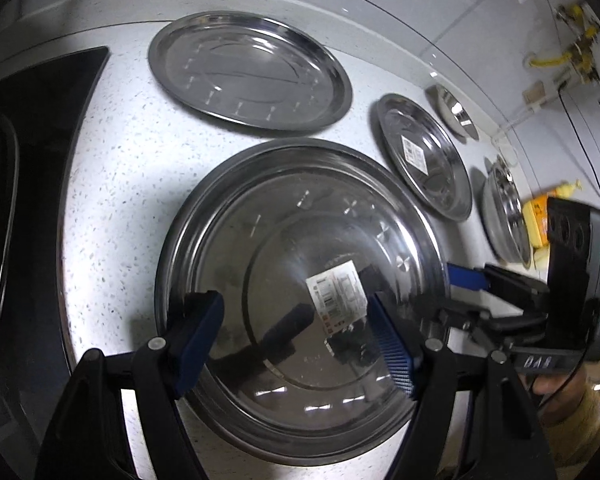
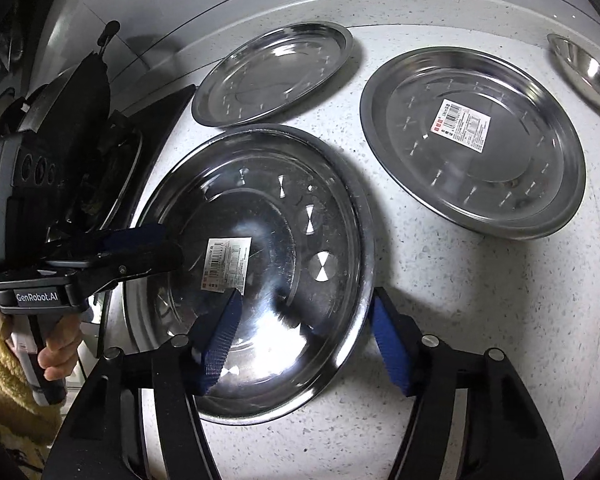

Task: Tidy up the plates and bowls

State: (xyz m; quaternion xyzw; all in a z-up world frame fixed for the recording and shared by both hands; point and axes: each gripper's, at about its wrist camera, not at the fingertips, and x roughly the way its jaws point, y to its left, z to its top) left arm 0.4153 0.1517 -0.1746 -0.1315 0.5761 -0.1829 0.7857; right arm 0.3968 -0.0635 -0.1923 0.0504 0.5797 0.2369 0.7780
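Note:
A big steel plate [image 1: 300, 240] with a paper label lies on the speckled counter, seen too in the right wrist view [image 2: 260, 200]. My left gripper [image 1: 294, 304] is open over its left side, one finger at the rim and the other inside the plate. From the right wrist view the left gripper [image 2: 148, 244] reaches in over that rim. My right gripper [image 2: 305, 300] is open astride the plate's right rim, one finger inside the plate and one outside, and the pads do not press on the rim. In the left wrist view the right gripper [image 1: 472, 280] shows at that edge.
Behind lie a plain steel plate [image 1: 248, 72] [image 2: 272, 72], a labelled plate [image 1: 424, 156] [image 2: 472, 140], a small bowl [image 1: 456, 112] [image 2: 588, 72] and another steel dish [image 1: 504, 212]. A black stove [image 1: 32, 160] [image 2: 112, 152] borders the left. A hand [image 2: 60, 344] holds the left gripper.

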